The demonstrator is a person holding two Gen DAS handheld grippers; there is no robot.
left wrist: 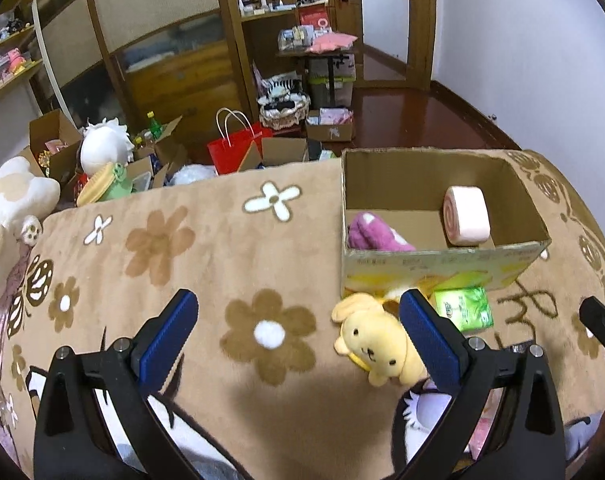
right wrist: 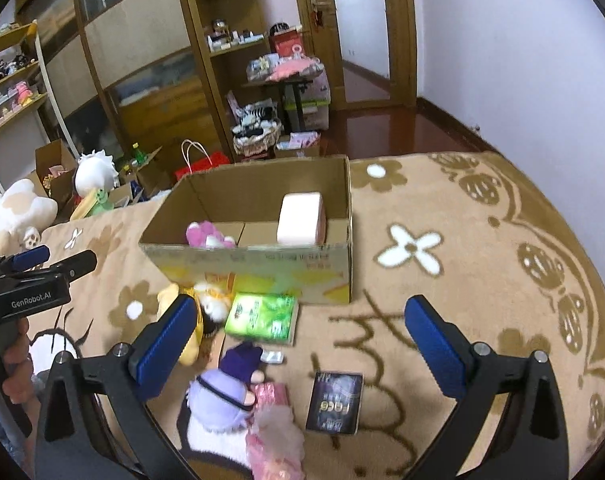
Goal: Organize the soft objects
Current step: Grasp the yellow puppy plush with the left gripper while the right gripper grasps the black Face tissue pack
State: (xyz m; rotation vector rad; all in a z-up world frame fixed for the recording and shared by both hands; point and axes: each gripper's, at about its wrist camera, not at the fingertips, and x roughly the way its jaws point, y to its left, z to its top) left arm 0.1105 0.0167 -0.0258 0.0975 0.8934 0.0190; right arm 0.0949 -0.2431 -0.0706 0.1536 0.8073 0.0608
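Both your grippers, left point(left wrist: 298, 332) and right point(right wrist: 302, 336), stand wide apart, holding nothing. The yellow plush dog point(left wrist: 376, 342) lies against the left gripper's right finger; the cardboard box point(right wrist: 262, 270) sits just ahead.

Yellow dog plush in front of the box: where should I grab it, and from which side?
Grip the yellow dog plush across its round head, coming down from above with the left gripper. It lies face-up on the blanket, head broadest and clear; the cardboard box blocks the far side.
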